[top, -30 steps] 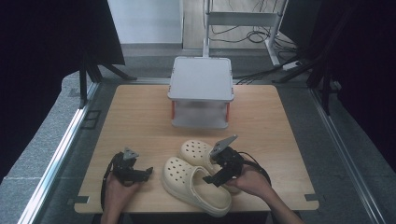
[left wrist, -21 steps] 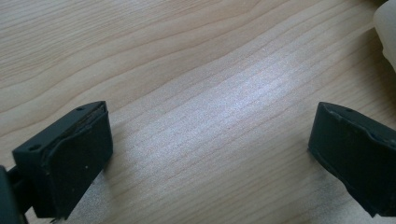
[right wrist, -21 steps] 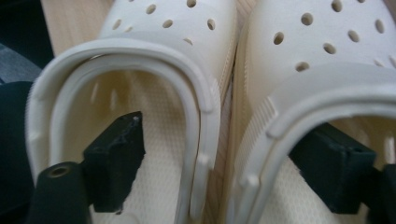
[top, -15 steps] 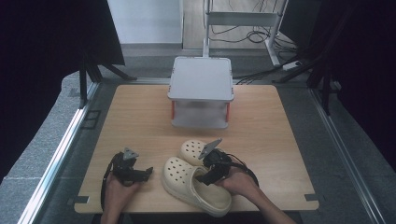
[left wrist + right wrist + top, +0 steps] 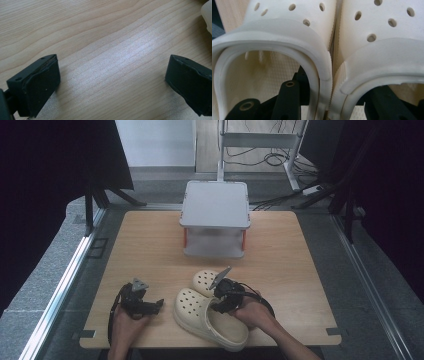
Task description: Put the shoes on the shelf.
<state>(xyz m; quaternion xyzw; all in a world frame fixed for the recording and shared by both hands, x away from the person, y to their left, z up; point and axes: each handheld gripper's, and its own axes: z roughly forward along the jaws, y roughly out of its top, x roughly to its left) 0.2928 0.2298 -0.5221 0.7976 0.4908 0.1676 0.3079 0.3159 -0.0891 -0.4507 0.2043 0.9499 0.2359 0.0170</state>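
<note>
Right gripper [image 5: 220,301] jaws inside both clogs [image 5: 210,317], pinching adjoining walls together. Left gripper [image 5: 156,304] wide open, empty, over table [image 5: 150,245].

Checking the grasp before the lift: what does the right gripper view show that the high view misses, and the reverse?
Right gripper view: one jaw sits inside each clog, the pair's adjoining walls pressed together between them. High view: the grey two-tier stand, the left tool over bare wood, and the hand holding the right tool. Both show the near clog and far clog.
</note>
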